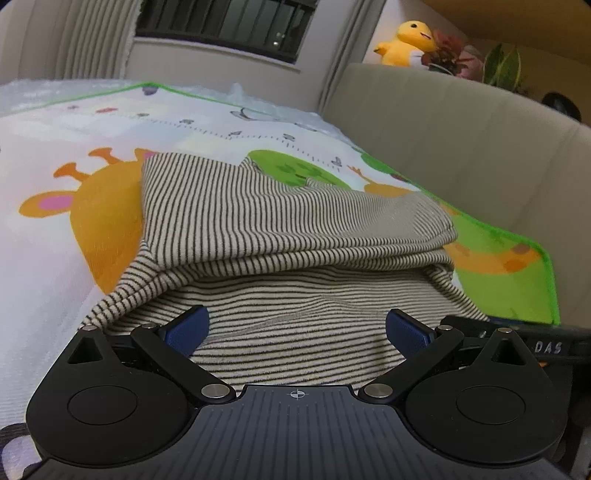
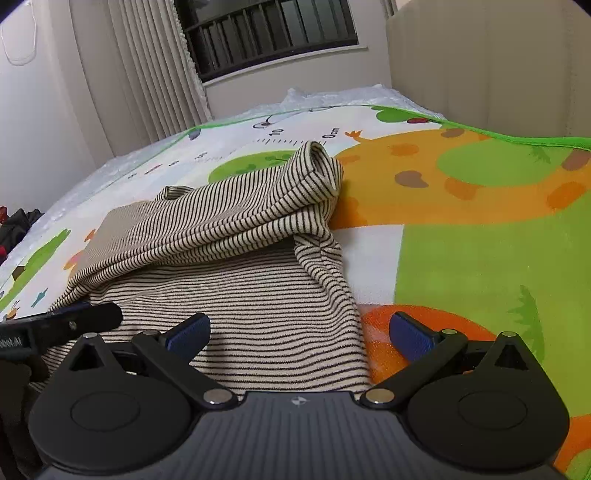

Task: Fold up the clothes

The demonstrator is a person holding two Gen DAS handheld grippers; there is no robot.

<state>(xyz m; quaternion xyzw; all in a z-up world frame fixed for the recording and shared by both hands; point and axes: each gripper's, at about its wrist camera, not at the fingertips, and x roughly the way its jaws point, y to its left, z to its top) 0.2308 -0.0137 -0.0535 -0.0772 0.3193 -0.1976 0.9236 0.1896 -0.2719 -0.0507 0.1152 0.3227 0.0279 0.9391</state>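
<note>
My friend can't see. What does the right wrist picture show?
A striped shirt, partly folded over itself, lies on a colourful giraffe play mat. The right gripper is open low over the shirt's near edge, holding nothing. A curtain and a dark window are behind.

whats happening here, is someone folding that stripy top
Yes. A person holds a two-finger tool in each hand over a beige knit garment with thin dark stripes, which lies partly folded on a colourful cartoon giraffe play mat. The left tool and the right tool are both open at the garment's near edge, gripping nothing. The upper layer is bunched over the lower one, so the fold isn't finished.
</note>
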